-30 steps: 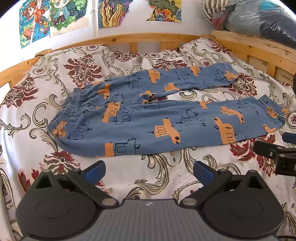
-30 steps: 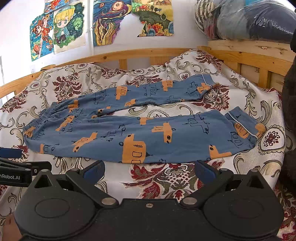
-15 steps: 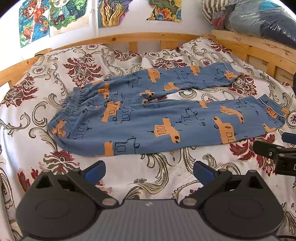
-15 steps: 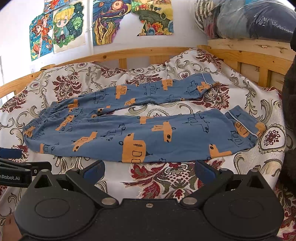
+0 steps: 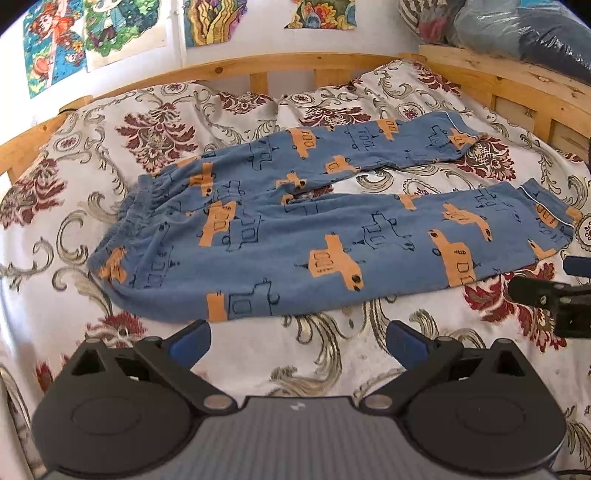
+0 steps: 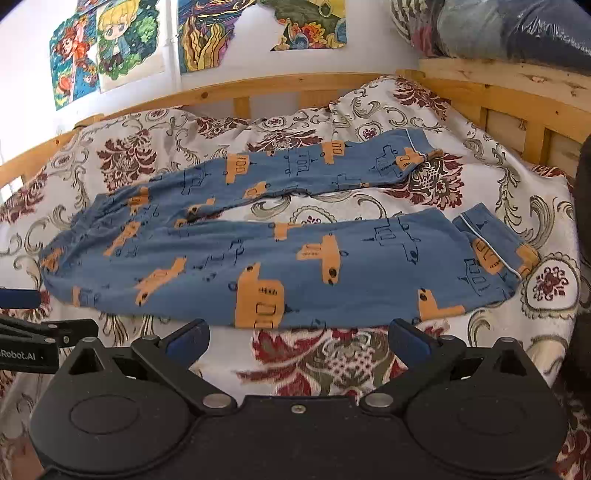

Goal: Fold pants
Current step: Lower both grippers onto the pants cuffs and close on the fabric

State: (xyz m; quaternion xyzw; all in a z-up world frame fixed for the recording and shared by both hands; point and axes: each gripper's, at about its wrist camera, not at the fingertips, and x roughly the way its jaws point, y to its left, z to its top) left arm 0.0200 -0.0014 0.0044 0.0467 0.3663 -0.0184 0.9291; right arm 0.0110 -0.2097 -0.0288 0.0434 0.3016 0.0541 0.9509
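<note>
Blue pants [image 5: 295,236] with orange vehicle prints lie spread flat on the bed, waistband at the left, both legs reaching right in a V. They also show in the right wrist view [image 6: 280,254]. My left gripper [image 5: 297,341] is open and empty, just short of the near edge of the pants below the seat. My right gripper [image 6: 297,341] is open and empty, just short of the near leg's lower edge. Each gripper shows at the edge of the other's view.
The bed has a floral cover [image 5: 332,354] and a wooden rail [image 5: 258,64] along the back and right. Bagged bundles [image 6: 517,29] sit on the ledge at the back right. Posters hang on the wall [image 5: 122,29].
Both grippers have crept slightly forward towards the pants. The pants have not moved.
</note>
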